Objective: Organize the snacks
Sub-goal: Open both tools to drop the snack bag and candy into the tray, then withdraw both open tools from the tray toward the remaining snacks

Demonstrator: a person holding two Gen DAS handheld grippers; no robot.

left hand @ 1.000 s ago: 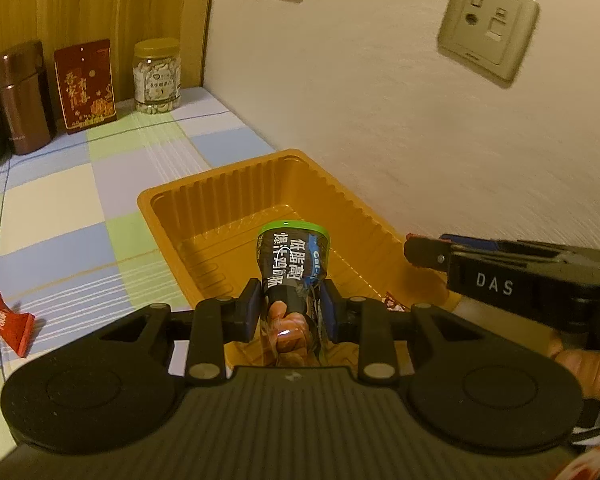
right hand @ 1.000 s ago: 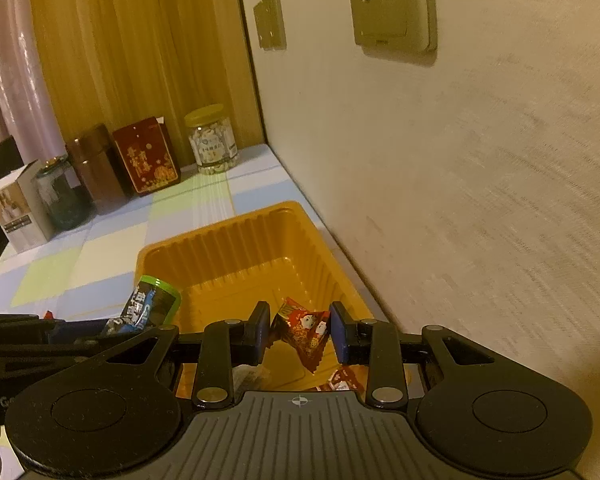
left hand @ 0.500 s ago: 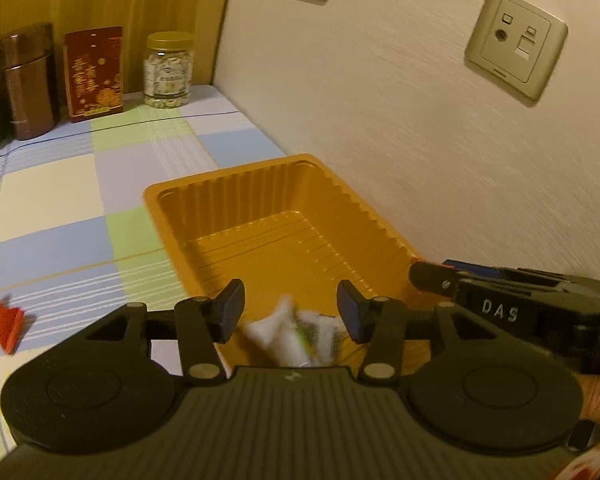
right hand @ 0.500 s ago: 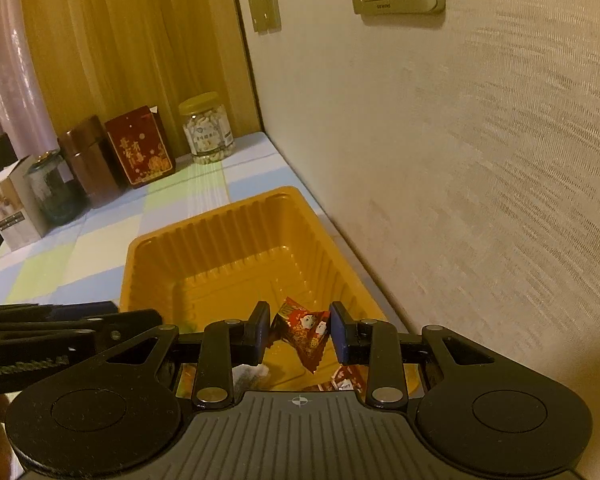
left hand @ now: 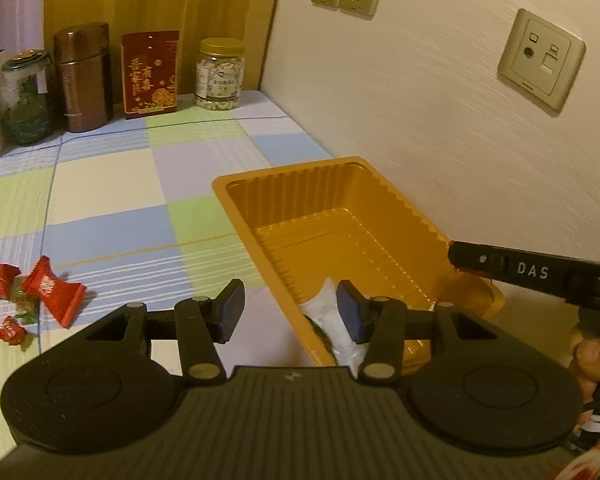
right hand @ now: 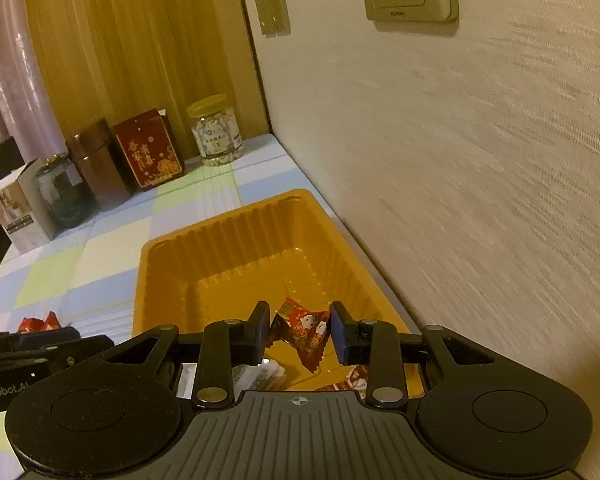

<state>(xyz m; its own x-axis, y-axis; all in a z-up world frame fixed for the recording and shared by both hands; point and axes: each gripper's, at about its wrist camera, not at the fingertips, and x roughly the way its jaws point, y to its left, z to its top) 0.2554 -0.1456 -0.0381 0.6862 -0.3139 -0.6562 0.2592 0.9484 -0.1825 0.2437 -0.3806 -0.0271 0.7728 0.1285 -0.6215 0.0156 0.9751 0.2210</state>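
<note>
An orange plastic tray [left hand: 236, 200] stands against the wall; it also shows in the right wrist view [right hand: 148, 264]. My left gripper [left hand: 291, 311] is open and empty above the tray's near left rim. A snack packet, white side up [left hand: 332, 320], lies in the tray's near end below it. My right gripper [right hand: 299, 334] is shut on a red candy packet [right hand: 304, 332] and holds it over the tray's near end. More wrapped snacks [right hand: 260, 374] lie on the tray floor under it. Red candies [left hand: 52, 290] lie on the cloth at left.
Along the back stand a glass jar [left hand: 220, 74], a red box [left hand: 150, 72], a brown canister [left hand: 85, 76] and a green jar [left hand: 26, 98]. The wall [left hand: 440, 100] runs close along the tray's right side. The checked tablecloth [left hand: 120, 192] spreads left of the tray.
My left gripper opened and let the dark green-topped snack packet fall into the tray, then drew back to the left. My right gripper kept hold of the red candy packet.
</note>
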